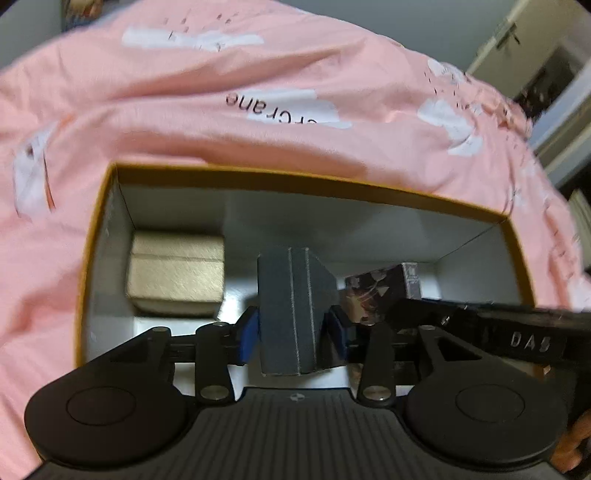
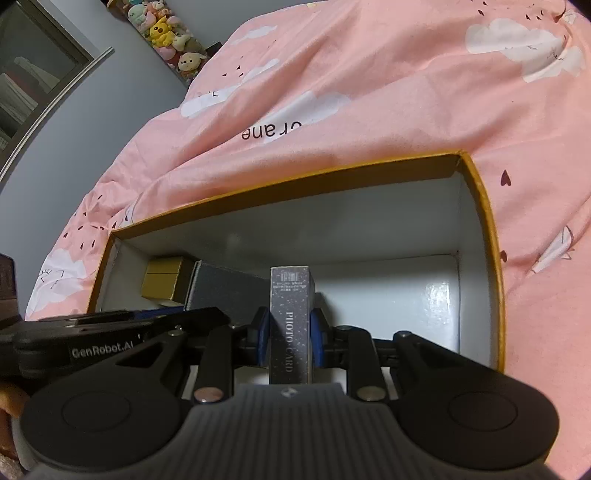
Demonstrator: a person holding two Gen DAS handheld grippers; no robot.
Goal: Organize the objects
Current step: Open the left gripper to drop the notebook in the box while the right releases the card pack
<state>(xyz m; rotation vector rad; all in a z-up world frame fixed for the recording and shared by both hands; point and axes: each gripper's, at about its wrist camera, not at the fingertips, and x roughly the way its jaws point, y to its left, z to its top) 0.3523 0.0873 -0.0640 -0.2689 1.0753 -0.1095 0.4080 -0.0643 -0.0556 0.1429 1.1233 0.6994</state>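
— What's in the box [image 2: 480,206]?

— A gold case [image 1: 177,273] in the far left corner. Beside it, the left tongs [image 1: 293,334] clamp a grey sparkly box [image 1: 291,306]. The right tongs [image 2: 290,339] pinch a dark "PHOTO CARD" pack [image 2: 290,317], upright.

— Anything around?

— Orange-rimmed walls on a bed's pink cloud-print quilt [image 2: 351,92]; plush toys [image 2: 166,33] beyond.

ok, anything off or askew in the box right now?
Nothing stands out. The gold box sits squarely in the yellow-rimmed box; the left gripper holds the grey box, the right gripper the photo card box, both intact.
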